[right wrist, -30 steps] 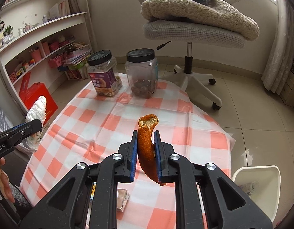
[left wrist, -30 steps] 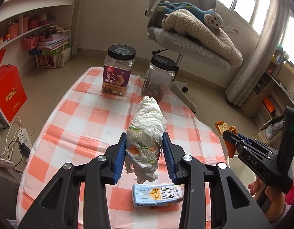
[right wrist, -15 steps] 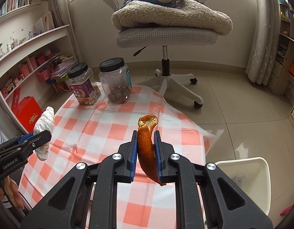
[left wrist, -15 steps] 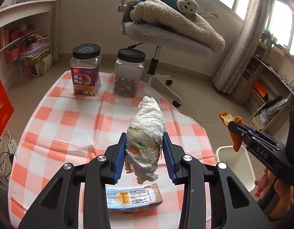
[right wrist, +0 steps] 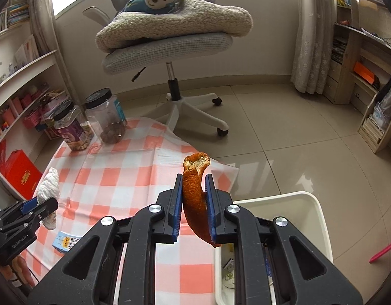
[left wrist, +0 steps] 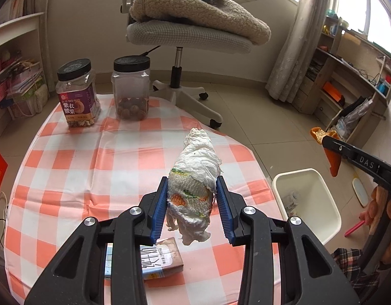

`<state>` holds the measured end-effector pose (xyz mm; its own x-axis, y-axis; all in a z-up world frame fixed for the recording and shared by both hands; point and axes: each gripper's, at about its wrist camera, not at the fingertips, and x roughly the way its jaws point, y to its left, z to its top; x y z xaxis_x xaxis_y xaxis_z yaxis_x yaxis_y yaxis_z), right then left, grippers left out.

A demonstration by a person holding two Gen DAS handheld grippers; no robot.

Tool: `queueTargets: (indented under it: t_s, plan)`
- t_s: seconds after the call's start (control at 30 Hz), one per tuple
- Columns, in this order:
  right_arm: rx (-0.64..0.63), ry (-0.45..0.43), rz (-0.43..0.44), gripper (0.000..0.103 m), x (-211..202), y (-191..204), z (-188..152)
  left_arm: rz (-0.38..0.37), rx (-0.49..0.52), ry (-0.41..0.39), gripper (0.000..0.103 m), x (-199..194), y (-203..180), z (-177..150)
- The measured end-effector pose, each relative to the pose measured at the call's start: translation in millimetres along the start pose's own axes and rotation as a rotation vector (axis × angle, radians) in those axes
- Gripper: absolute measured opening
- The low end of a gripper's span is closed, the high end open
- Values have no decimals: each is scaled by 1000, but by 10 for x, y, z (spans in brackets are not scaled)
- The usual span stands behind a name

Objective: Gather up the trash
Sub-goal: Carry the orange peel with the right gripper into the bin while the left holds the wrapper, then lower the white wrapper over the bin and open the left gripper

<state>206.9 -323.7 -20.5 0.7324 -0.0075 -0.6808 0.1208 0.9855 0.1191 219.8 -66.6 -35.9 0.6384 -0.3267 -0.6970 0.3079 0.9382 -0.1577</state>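
My left gripper point(left wrist: 192, 203) is shut on a crumpled white paper towel point(left wrist: 195, 175) with orange and green print, held above the checked tablecloth point(left wrist: 98, 167). My right gripper point(right wrist: 194, 206) is shut on a curled orange peel point(right wrist: 195, 198), held beside the table's right edge over the white trash bin point(right wrist: 307, 203). The bin point(left wrist: 319, 218) stands on the floor right of the table with some scraps inside. A small milk carton point(left wrist: 157, 261) lies on the cloth under the left gripper. The right gripper and peel point(left wrist: 327, 150) show in the left view.
Two black-lidded clear jars point(left wrist: 78, 94) point(left wrist: 131, 89) stand at the table's far edge. An office chair point(left wrist: 185, 38) with a blanket and monkey toy is beyond it. Shelves line the left wall point(right wrist: 25, 96) and right wall point(left wrist: 347, 81). A pink stick point(right wrist: 383, 251) lies on the floor.
Both grippers have swung right toward the bin, holding their items. The bin has come fully into both views; the jars have shifted left.
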Motion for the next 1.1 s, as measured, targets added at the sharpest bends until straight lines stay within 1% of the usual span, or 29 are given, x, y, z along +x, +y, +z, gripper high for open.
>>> queueTargets:
  t_s: [0.1, 0.17, 0.2, 0.23, 0.3, 0.37, 0.4, 0.43, 0.53, 0.63, 0.7, 0.9, 0.93, 1.03, 1.1]
  plan:
    - [44, -3, -37, 16, -54, -228, -18, -16, 29, 17, 38, 72, -148, -46]
    - [85, -1, -61, 21, -88, -402, -32, -28, 44, 26, 38, 122, -248, -71]
    - [107, -2, -79, 27, -104, -481, -41, -36, 48, 32, 38, 149, -302, -79]
    - [133, -6, -93, 43, -131, -580, -50, -46, 50, 37, 38, 174, -354, -88]
    - [183, -31, -131, 58, -199, -762, -60, -72, 53, 47, 38, 225, -481, -96]
    - [220, -51, -162, 62, -261, -925, -64, -99, 65, 53, 38, 267, -658, -111]
    - [240, -58, -176, 69, -296, -1015, -71, -114, 73, 54, 38, 282, -760, -117]
    - [260, -66, -197, 78, -327, -1100, -77, -131, 79, 55, 38, 298, -858, -126]
    - [302, -91, -260, 89, -412, -1306, -103, -178, 87, 66, 38, 371, -1155, -151]
    - [333, -107, -315, 94, -482, -1476, -127, -218, 97, 85, 38, 470, -1447, -170]
    - [355, -116, -331, 96, -529, -1587, -147, -240, 112, 97, 38, 520, -1649, -191]
    - [441, -145, -354, 96, -685, -1950, -227, -300, 167, 131, 39, 640, -2163, -208]
    - [451, -149, -359, 96, -712, -1992, -243, -316, 175, 141, 41, 668, -2241, -214]
    - [467, -150, -371, 96, -741, -2068, -264, -347, 188, 180, 67, 754, -2433, -243]
    - [482, -149, -368, 96, -750, -2111, -283, -354, 189, 190, 68, 775, -2480, -248]
